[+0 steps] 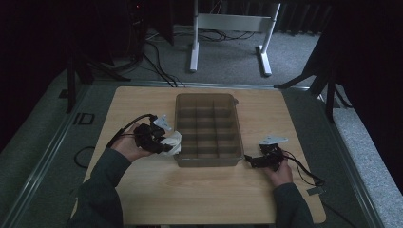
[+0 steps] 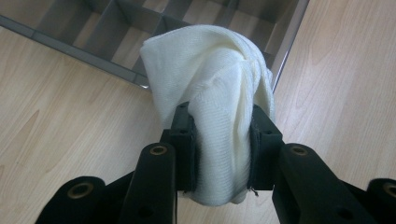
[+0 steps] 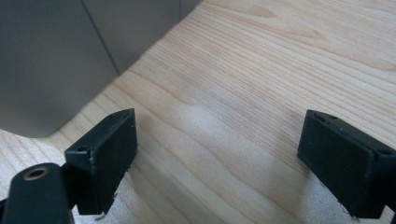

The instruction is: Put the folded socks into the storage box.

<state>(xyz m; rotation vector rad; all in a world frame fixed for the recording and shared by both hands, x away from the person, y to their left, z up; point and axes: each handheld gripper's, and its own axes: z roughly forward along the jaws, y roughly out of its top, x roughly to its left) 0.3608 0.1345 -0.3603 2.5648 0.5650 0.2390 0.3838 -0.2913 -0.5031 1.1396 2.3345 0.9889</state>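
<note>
A grey plastic divided tray (image 1: 207,161) stands in the middle of the wooden table, with several small compartments. My left gripper (image 1: 164,147) hovers at the tray's near left corner, shut on a bunched white cloth (image 1: 174,141). In the left gripper view the white cloth (image 2: 219,93) bulges up between the two black pads (image 2: 183,140), above the tray's corner (image 2: 140,80). My right gripper (image 1: 251,160) rests low by the tray's near right corner. Its jaws stand wide apart over bare wood in the right gripper view, my right gripper (image 3: 219,154) holding nothing, beside the tray's outer wall (image 3: 51,70).
The wooden table (image 1: 204,194) has free room in front of the tray and on its right side. Cables trail from both grippers over the tabletop. Beyond the table stands a white desk frame (image 1: 233,28) on a carpeted floor with loose cables.
</note>
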